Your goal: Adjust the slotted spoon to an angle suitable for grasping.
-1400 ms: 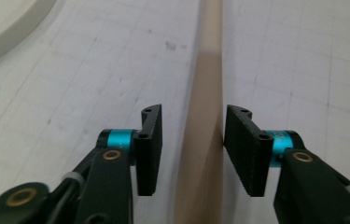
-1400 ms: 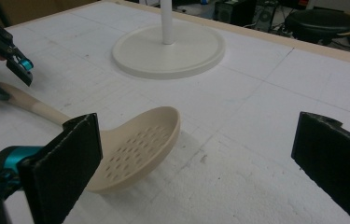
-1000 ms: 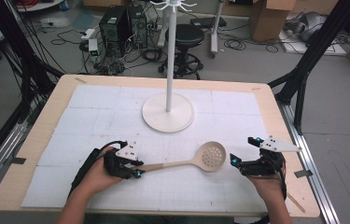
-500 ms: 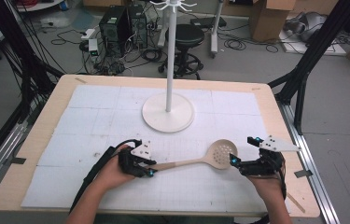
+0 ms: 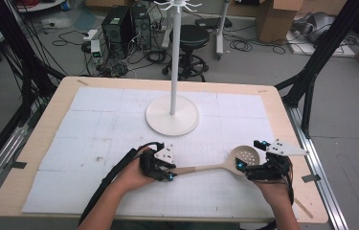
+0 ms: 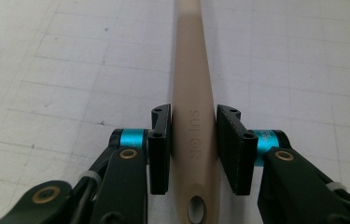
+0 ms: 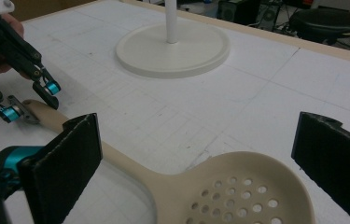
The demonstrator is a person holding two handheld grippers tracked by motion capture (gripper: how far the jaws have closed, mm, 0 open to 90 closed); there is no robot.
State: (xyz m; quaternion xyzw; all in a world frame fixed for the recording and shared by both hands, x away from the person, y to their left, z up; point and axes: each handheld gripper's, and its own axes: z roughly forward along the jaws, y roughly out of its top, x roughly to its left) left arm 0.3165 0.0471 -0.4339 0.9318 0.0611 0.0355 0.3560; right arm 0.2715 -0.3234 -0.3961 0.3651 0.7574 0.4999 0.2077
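Now keep your left gripper (image 6: 192, 140) clamped squarely on the slotted spoon (image 5: 225, 164) handle while your right gripper (image 7: 200, 172), jaws spread wide, straddles the bowl evenly.

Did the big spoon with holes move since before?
Yes. The slotted spoon, held at its handle by the left gripper, slid rightward past the white stand base, reaching the right gripper.

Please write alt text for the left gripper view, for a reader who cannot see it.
The left gripper has its two black jaws closed on the flat end of a beige slotted spoon's handle, which runs straight away over a white gridded table mat. A hanging hole marks the handle's near end.
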